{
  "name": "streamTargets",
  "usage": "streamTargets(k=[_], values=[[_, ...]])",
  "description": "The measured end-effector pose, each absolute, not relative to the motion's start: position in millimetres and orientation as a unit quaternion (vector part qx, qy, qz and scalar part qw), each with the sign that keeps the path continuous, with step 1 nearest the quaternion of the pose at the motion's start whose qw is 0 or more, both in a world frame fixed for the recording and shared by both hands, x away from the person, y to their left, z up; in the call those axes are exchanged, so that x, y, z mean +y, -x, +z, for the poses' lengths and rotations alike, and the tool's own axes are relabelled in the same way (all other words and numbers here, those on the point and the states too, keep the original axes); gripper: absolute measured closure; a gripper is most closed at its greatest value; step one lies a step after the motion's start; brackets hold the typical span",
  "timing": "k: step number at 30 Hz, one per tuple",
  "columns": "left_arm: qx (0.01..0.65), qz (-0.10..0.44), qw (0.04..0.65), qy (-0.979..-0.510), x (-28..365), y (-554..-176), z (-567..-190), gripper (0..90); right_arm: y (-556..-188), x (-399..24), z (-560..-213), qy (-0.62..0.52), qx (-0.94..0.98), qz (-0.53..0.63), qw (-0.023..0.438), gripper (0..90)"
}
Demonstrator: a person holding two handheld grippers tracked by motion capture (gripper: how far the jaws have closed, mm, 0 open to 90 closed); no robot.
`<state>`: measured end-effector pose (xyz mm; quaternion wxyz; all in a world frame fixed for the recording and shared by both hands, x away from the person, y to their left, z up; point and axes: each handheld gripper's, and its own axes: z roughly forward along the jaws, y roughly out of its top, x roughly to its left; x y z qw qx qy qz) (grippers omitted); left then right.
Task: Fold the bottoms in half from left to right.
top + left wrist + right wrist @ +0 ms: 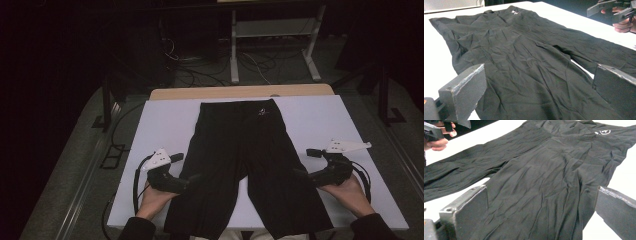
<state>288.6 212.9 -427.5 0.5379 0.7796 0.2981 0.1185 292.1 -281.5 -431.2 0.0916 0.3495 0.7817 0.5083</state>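
1. Black shorts: one pair, laid flat and face up along the middle of the table. Waistband at the far end, the two legs running toward the person, a narrow strip of white surface showing between them. Small white logo near the waistband on the right-hand side. Cloth creased all over, as seen in the left gripper view and the right gripper view.
2. Table: white top, pale wooden edge showing beyond its far side.
3. Left tongs: held in the person's left hand at the outer edge of the shorts' left leg. Jaws stand wide apart, nothing between the pads; in the left gripper view the cloth lies under and beyond them. Whether the tips touch the cloth cannot be told.
4. Right tongs: held in the right hand at the outer edge of the right leg. Jaws likewise wide, gripping nothing; the cloth spreads below them in the right gripper view.
5. Surroundings: dark floor beyond the table with loose cables and a white metal frame.
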Motion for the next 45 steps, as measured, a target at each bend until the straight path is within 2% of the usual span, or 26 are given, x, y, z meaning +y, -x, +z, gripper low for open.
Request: streamTargets(k=[17, 31, 45], values=[[0.299, 0.122, 0.529, -0.785, 209, -286, -429, 0.0, -291, -276, -432, -0.355, 0.79, 0.49, 0.1, 0.0], [0.299, 0.123, 0.528, -0.785, 207, -285, -429, 0.0, -294, -267, -409, -0.344, 0.796, 0.486, 0.111, 0.0], [0.3, 0.123, 0.529, -0.784, 207, -285, -429, 0.0, -314, -258, -390, -0.338, 0.803, 0.479, 0.112, 0.0]])
